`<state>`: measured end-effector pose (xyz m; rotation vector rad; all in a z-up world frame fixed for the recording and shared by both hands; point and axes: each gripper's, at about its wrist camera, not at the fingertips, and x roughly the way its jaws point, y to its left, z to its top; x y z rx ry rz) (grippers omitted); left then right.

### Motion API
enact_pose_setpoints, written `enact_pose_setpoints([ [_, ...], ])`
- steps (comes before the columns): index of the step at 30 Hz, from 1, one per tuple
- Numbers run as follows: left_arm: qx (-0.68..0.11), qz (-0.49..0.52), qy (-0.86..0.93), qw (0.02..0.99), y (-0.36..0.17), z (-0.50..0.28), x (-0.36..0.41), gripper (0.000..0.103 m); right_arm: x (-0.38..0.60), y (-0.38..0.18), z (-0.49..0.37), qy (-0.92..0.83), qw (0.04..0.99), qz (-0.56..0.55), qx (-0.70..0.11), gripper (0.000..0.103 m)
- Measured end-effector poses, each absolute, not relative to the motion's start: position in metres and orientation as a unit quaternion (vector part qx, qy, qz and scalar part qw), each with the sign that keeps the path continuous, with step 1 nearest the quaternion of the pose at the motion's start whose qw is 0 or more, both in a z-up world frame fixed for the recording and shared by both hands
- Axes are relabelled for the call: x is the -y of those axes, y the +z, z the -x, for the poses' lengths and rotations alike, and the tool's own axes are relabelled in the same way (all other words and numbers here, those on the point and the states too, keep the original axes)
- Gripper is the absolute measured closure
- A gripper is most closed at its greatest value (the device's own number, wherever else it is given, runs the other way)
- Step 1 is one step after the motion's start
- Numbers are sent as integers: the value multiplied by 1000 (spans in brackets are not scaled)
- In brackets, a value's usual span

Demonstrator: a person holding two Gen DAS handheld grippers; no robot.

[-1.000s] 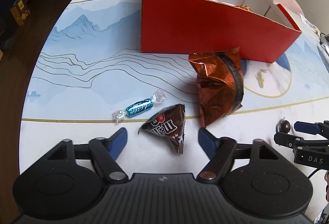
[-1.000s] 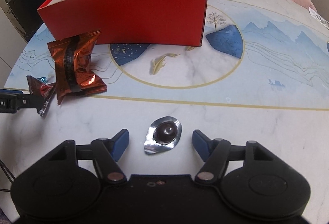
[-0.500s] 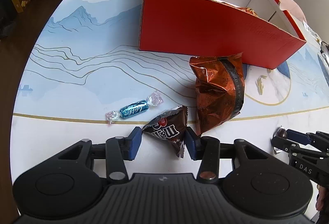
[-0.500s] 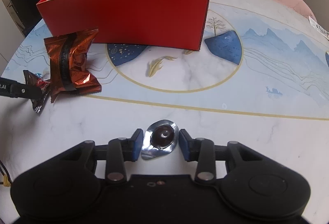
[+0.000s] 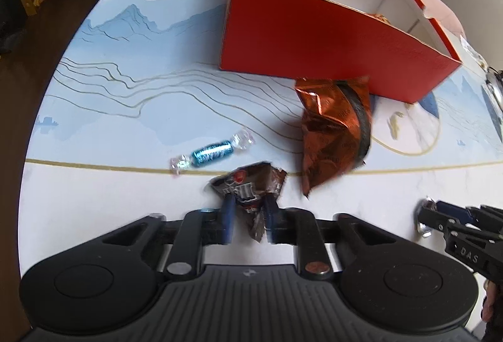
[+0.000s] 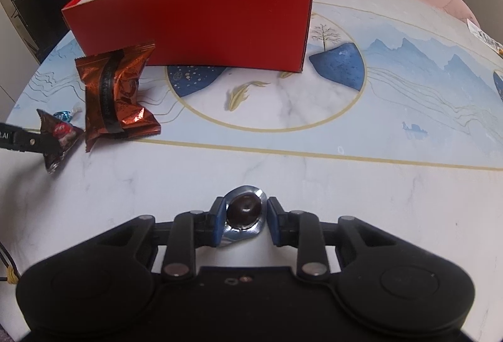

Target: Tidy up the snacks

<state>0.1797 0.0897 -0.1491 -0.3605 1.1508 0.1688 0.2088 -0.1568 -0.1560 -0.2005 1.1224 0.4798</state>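
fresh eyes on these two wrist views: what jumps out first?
The red box standing open at the back of the table. Then both grips: the left gripper closing on the M&M's pack, the right gripper shut on the foil chocolate. A copper packet lies before the box.

A brown M&M's pack [image 5: 248, 189] sits crumpled at the table's near edge. Beside it lies a blue twist candy [image 5: 212, 151]. A copper pouch [image 5: 333, 140] rests against the open red box [image 5: 314, 37]. 1 foil-cupped chocolate [image 6: 243, 213] sits apart.
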Motion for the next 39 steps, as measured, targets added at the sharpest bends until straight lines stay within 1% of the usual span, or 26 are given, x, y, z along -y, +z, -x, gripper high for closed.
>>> enact_pose_setpoints([
  [6,-539,163,75,823,-147,-169,-89,88,156,-143,-199,231,820,89,-515,76],
  [9,-534,166,73,826,-144,-164,-91,91,156,-136,-194,235,823,84,-510,79],
  [18,-522,161,60,835,-131,-150,-93,99,150,-113,-179,247,834,78,-487,84],
  [21,-519,153,53,839,-126,-146,-90,99,152,-110,-176,246,837,80,-482,84],
  [31,-514,135,39,846,-119,-137,-88,98,178,-130,-171,240,820,47,-517,83],
  [34,-516,135,37,845,-120,-137,-87,96,179,-135,-170,242,819,46,-519,82],
  [37,-522,141,37,841,-123,-139,-89,88,178,-141,-171,245,813,43,-526,81],
  [39,-525,144,38,838,-126,-140,-89,73,178,-144,-173,241,813,43,-528,80],
])
